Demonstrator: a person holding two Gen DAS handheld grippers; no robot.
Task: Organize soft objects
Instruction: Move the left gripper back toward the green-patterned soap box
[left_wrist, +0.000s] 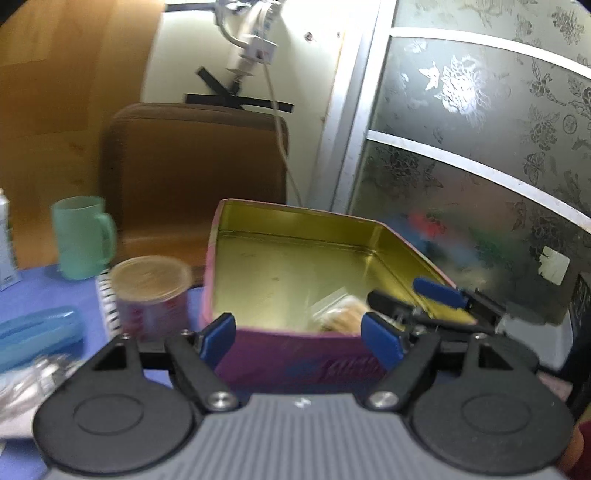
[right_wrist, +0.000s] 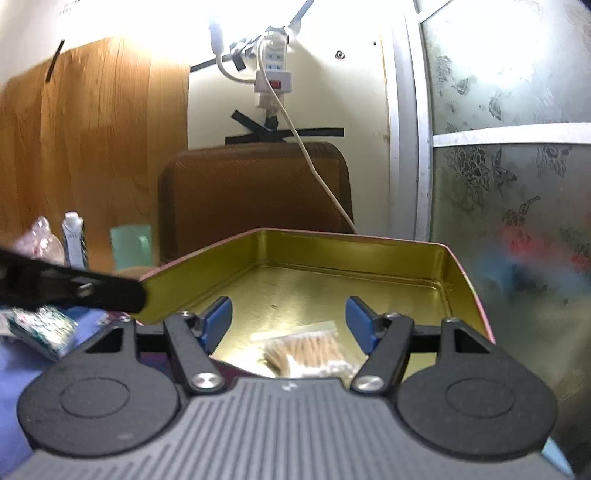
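A clear bag of cotton swabs (right_wrist: 308, 350) lies flat on the gold floor of the open tin box (right_wrist: 369, 258), down at the near end, wooden sticks bundled and white tips showing at the bottom edge. From the left wrist view the same bag peeks over the tin's pink front wall, tucked into the near right corner.

The right gripper (right_wrist: 288, 321) hangs right above that bag, blue pads spread apart with nothing pressed between them; the bag sits loose below the gap. The left gripper (left_wrist: 299, 338) waits outside the tin at its front wall, jaws standing wide and empty, pink wall visible between the pads. Over the tin's right edge in the left wrist view, the right gripper's blue fingertips reach in.

Just left of the tin stands a can with a clear plastic lid (left_wrist: 151, 291), touching or nearly touching a spiral-bound notebook (left_wrist: 105, 302). Beyond it stands a mint-green mug (left_wrist: 83, 238), and a blue plastic case (left_wrist: 37, 336) lies further left on the blue tablecloth (left_wrist: 37, 288). Crinkled clear packaging (left_wrist: 33, 380) sits at the near left.

Behind the table stands a brown chair back (right_wrist: 255, 199), with a white cable dropping from a wall power strip (right_wrist: 273, 74), and a frosted floral glass door (left_wrist: 480, 147) on the right.
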